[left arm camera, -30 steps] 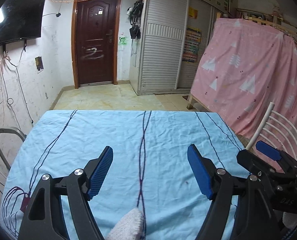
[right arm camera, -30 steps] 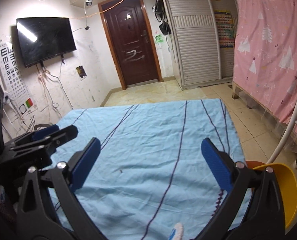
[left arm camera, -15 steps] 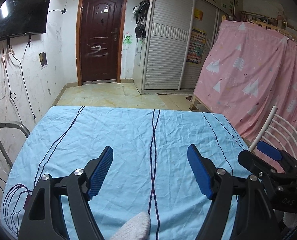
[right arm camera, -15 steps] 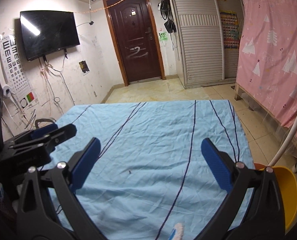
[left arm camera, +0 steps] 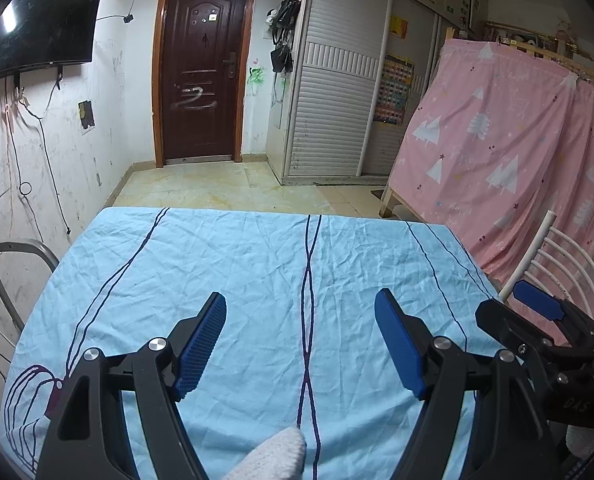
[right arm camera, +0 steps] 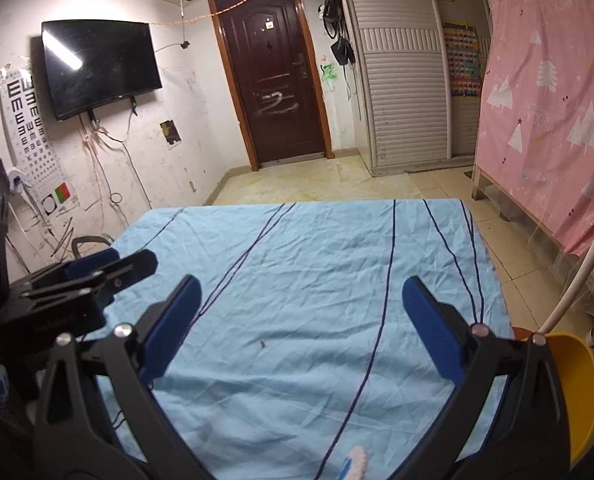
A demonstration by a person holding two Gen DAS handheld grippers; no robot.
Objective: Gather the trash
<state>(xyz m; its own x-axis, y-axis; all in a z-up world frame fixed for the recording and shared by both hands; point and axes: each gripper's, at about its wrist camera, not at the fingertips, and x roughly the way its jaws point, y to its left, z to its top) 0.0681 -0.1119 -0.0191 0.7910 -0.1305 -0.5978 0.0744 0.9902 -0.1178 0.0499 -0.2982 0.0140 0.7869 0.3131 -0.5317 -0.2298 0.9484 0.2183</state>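
Both tools hang over a counter [left arm camera: 257, 264] draped in a wrinkled light-blue cloth [right arm camera: 317, 264] crossed by thin dark lines. The left hand-held gripper [left arm camera: 300, 344] has its blue ribbed pads spread wide, nothing between them but cloth. The right hand-held gripper [right arm camera: 302, 326] is likewise spread, with nothing pinched. Each one shows at the edge of the other's view, side by side and apart.

As for trash, the only thing lying on the cloth is one small dark speck [right arm camera: 262, 344], between the right jaws and touched by neither; what it is cannot be told. A yellow container [right arm camera: 577, 384] sits just off the counter's right edge, beside a white chair [right arm camera: 585, 280].

A white knitted glove tip [left arm camera: 273, 456] pokes in at the bottom of the left view.

Readable writing is scarce: the right tool's black body carries embossed letters that look like "DAS" [left arm camera: 576, 404]. An eye chart [right arm camera: 29, 120] of E shapes hangs beside the wall television [right arm camera: 97, 66]. The brown door [left arm camera: 205, 72] bears a chalky scrawl, illegible. The coloured poster [left arm camera: 395, 90] on the wardrobe is too small to read.
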